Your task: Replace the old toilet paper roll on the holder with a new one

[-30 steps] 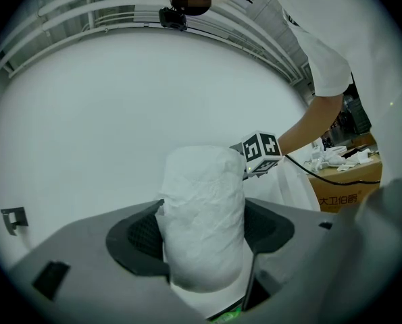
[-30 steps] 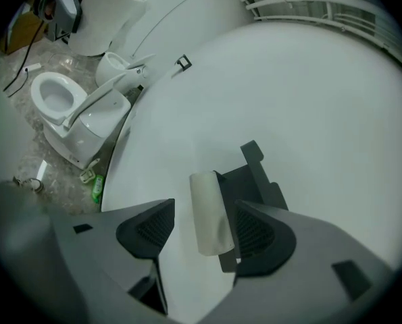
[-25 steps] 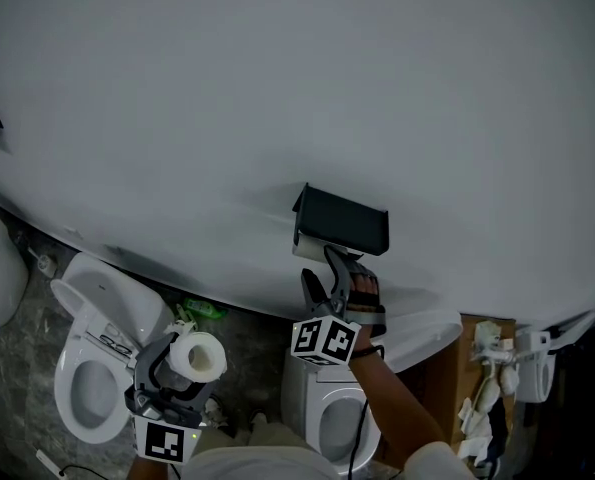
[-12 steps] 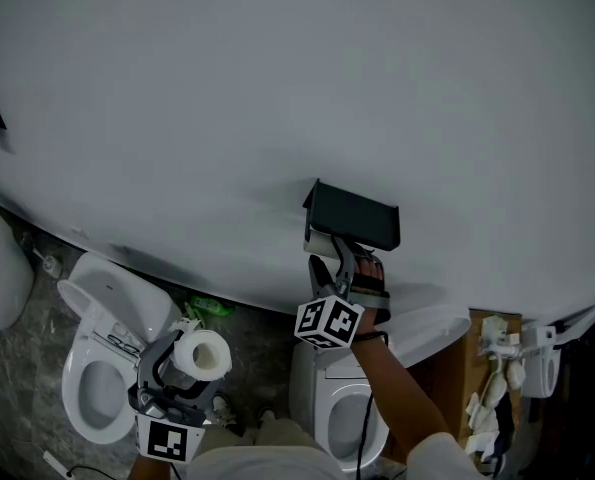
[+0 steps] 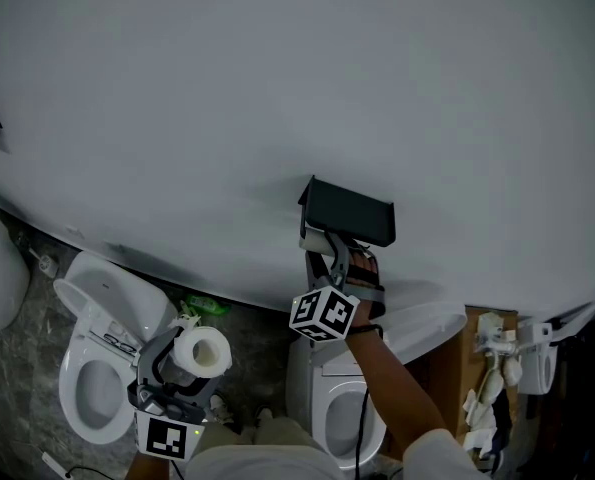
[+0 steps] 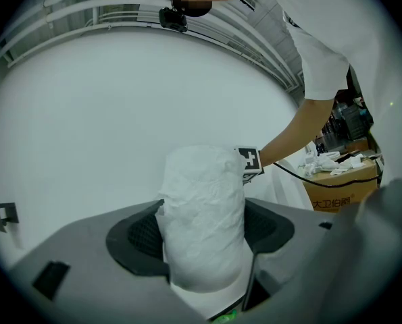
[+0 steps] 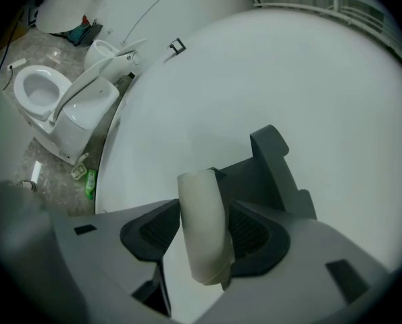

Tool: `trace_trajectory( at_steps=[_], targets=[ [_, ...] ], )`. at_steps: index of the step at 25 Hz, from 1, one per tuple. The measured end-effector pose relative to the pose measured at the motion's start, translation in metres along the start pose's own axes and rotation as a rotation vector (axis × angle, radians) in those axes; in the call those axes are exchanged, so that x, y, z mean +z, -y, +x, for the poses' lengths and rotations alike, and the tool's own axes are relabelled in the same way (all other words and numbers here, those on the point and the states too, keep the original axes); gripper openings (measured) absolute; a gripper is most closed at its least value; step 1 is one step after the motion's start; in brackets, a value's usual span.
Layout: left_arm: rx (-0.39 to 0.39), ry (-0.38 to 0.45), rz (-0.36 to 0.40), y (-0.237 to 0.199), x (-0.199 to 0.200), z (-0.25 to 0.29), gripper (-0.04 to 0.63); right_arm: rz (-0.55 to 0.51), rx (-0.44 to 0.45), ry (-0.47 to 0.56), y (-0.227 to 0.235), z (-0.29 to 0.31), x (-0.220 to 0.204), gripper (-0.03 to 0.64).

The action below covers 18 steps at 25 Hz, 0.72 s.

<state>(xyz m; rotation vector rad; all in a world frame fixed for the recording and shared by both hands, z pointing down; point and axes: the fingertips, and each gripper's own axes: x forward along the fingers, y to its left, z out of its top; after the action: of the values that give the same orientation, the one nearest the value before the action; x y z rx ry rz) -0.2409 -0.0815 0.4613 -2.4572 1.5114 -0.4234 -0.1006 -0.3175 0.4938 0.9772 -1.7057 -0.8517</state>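
A black holder is fixed to the white wall. Under its lid sits the old pale cardboard tube, nearly bare. My right gripper reaches up to it. In the right gripper view the tube stands between the two dark pads, which touch its sides as the jaws are closing, with the holder just behind. My left gripper hangs low at the left, shut on a full white new roll. That roll fills the gap between the jaws in the left gripper view.
A white toilet stands at lower left and another toilet right under the holder. A green bottle lies on the floor by the wall. A cardboard box with white fittings sits at the right.
My right gripper has moved up to the holder, and its jaws now stand on either side of the old tube. The left gripper and new roll have stayed still.
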Motion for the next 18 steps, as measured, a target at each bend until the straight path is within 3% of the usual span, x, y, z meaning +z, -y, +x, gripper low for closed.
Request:
trace_trajectory(
  at_steps=[18],
  targets=[
    [-0.006,-0.010,0.017,0.016,0.013,0.005,0.327,-0.068,-0.012,-0.009,0.009,-0.006,-0.031,0.206]
  ],
)
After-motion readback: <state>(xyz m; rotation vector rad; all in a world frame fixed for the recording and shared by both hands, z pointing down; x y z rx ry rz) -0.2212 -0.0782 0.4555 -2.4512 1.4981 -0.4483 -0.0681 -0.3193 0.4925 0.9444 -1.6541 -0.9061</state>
